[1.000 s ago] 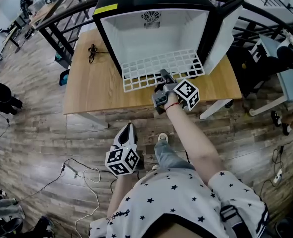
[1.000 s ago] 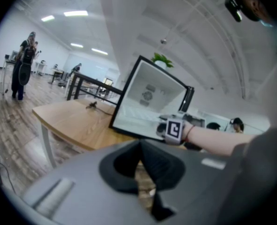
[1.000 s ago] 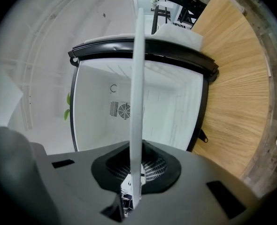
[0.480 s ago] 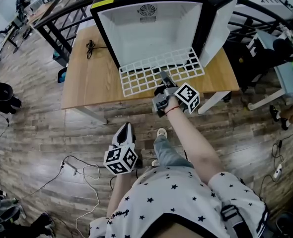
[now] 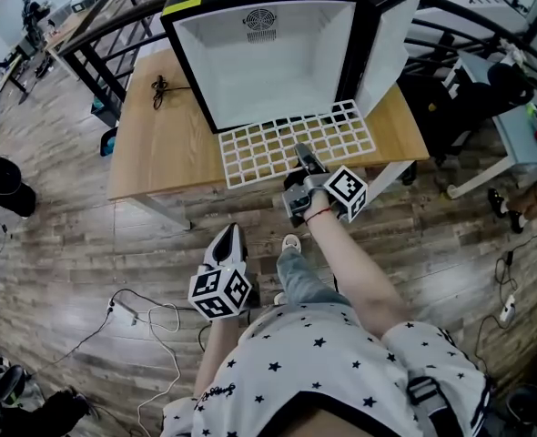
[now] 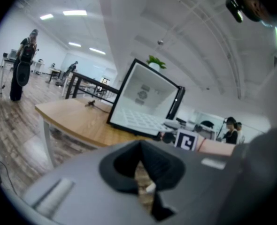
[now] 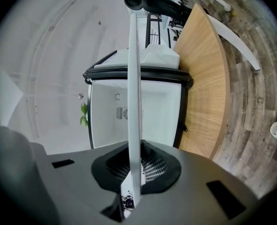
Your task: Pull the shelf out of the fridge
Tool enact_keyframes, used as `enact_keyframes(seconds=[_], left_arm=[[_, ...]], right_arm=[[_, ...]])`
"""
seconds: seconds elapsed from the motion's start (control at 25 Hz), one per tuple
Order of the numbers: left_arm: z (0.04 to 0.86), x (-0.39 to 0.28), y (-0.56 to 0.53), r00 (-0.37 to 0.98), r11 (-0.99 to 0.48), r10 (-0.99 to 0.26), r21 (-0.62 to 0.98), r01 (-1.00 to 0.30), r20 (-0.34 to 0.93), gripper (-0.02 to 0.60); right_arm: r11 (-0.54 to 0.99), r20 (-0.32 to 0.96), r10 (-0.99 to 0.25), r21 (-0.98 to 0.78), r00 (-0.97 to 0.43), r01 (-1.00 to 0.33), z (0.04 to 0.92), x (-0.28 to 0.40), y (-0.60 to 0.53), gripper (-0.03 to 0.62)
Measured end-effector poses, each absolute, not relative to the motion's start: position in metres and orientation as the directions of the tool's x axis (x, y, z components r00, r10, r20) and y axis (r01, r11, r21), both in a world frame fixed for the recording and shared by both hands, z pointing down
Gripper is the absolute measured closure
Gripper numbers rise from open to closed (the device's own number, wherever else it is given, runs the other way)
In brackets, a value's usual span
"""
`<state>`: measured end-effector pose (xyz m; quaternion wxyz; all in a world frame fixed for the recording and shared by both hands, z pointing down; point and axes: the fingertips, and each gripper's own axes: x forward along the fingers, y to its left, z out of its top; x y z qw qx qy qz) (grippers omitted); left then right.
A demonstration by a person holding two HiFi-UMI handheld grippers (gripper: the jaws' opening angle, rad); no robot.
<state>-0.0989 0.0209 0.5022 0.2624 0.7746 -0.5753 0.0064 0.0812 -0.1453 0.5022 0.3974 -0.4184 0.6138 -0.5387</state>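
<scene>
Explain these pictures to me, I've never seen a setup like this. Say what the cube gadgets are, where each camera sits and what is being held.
No robot here: a person holds a two-jaw gripper in each hand; the marker cubes belong to them. The head view is from a camera on the person's head, looking down. The two gripper views come from cameras riding on each gripper, looking along its jaws. On the wooden table stands a small open fridge, a black cable beside it. The right gripper is shut on the front edge of the white wire shelf, which lies before the fridge's opening. The left gripper hangs low, shut and empty.
</scene>
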Motion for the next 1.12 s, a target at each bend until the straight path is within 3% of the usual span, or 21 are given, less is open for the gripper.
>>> enact_keyframes(seconds=[1.12], left_arm=[[0.507, -0.091, 0.062, 0.327, -0.198, -0.904, 0.405, -0.892, 0.277, 0.576]], right_arm=[[0.11, -0.093, -0.917, -0.994, -0.389, -0.021, 0.484, 0.1, -0.029, 0.556]])
